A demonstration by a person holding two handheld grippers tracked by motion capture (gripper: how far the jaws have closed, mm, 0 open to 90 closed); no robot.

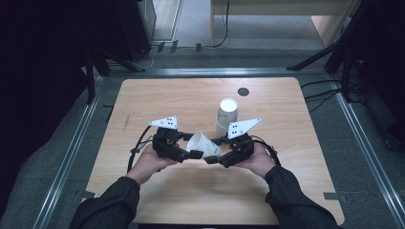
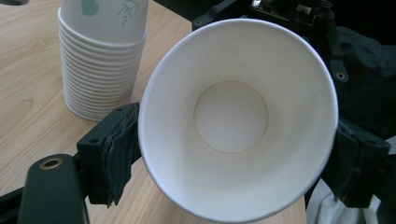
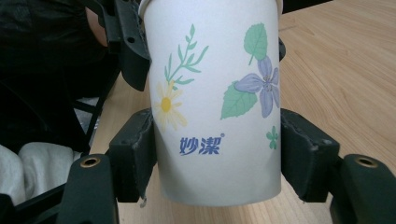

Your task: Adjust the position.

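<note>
From the high view, you hold one paper cup [image 1: 203, 144] on its side between both tools, above the middle of the wooden surface [image 1: 157, 100]. Your left hand-held gripper [image 1: 192, 146] is at its rim end, your right hand-held gripper [image 1: 213, 150] at its base end. The stack of cups [image 1: 226, 116] stands just behind, well clear of the far edge and the dark round cap [image 1: 243, 91]; bare surface lies open to the left and right of your hands.

In the left gripper view, the cup's mouth [image 2: 238, 123] faces you, the pads touching its rim on both sides (a grip on the cup). The stack [image 2: 100, 60] stands at upper left.

In the right gripper view, both pads press the flowered wall [image 3: 217, 100] near the base, clamped on it, with open wood at right.
</note>
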